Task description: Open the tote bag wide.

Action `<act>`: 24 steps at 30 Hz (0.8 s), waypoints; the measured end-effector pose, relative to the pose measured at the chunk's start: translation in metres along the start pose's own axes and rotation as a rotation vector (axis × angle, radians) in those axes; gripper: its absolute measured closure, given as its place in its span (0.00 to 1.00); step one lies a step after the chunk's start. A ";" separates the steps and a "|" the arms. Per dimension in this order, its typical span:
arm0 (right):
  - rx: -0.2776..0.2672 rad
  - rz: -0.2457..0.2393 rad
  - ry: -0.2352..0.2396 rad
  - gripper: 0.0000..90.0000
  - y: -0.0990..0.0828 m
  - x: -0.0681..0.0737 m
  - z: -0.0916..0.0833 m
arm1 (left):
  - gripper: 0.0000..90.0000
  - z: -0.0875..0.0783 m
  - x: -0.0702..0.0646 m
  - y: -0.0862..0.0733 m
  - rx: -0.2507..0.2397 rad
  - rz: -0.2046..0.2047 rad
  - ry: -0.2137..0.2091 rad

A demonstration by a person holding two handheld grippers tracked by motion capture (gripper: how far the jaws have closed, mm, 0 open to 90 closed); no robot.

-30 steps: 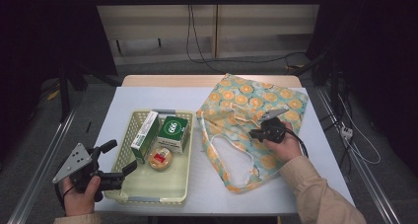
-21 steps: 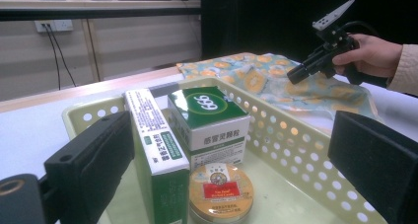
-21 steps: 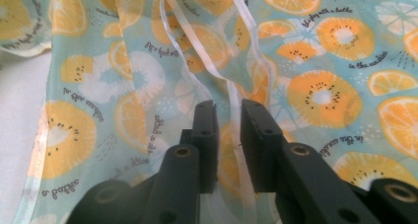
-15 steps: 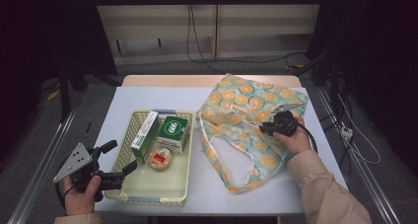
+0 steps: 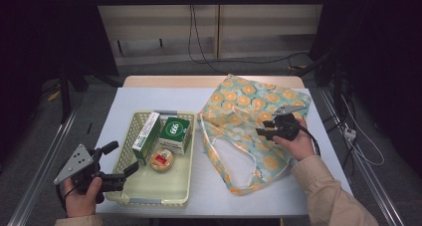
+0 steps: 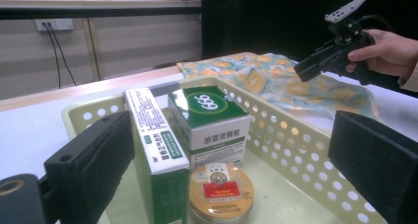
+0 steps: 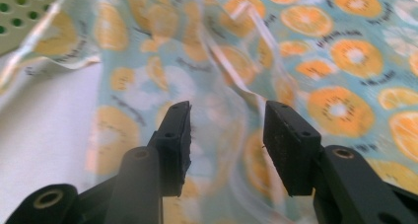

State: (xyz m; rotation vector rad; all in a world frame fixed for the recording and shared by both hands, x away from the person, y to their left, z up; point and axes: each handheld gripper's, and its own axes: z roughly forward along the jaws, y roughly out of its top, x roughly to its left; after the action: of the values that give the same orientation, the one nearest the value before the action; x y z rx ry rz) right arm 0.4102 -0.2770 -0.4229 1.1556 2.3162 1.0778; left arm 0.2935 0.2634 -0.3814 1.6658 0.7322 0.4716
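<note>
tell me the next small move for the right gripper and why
Probably lower the right gripper and close on the bag near its white handle. Its jaws have just been opening with nothing between them, hovering over the fabric, and the bag's mouth lies flat.

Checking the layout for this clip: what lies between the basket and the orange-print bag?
In the high view, a bare strip of white table separates the basket from the orange-print bag; near the top they almost meet.
</note>
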 end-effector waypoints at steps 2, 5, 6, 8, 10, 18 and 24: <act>-0.008 -0.020 0.012 0.62 0.003 0.007 0.000 | 0.04 0.000 0.000 0.000 0.002 0.001 -0.004; -0.011 -0.052 0.038 0.68 0.008 0.016 0.001 | 0.04 0.000 0.000 0.000 -0.001 -0.001 0.000; -0.017 -0.055 0.048 0.72 0.009 0.019 0.001 | 0.04 0.000 0.000 0.000 -0.003 -0.006 0.002; -0.030 -0.067 0.071 0.81 0.012 0.023 0.002 | 0.04 0.000 0.000 0.000 -0.003 -0.006 0.001; -0.020 -0.084 0.100 0.88 0.011 0.028 0.006 | 0.04 0.000 0.000 0.000 -0.001 -0.002 0.000; 0.080 -0.095 0.065 0.73 -0.006 0.024 0.032 | 0.04 0.001 -0.001 0.000 0.002 0.002 -0.005; 0.069 -0.048 0.068 0.63 -0.015 0.012 0.040 | 0.04 0.000 0.000 0.000 -0.002 -0.004 -0.001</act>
State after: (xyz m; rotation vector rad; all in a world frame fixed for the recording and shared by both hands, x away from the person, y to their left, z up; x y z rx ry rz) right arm 0.4182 -0.2543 -0.4605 1.0976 2.4384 1.0432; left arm 0.2934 0.2631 -0.3814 1.6621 0.7339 0.4679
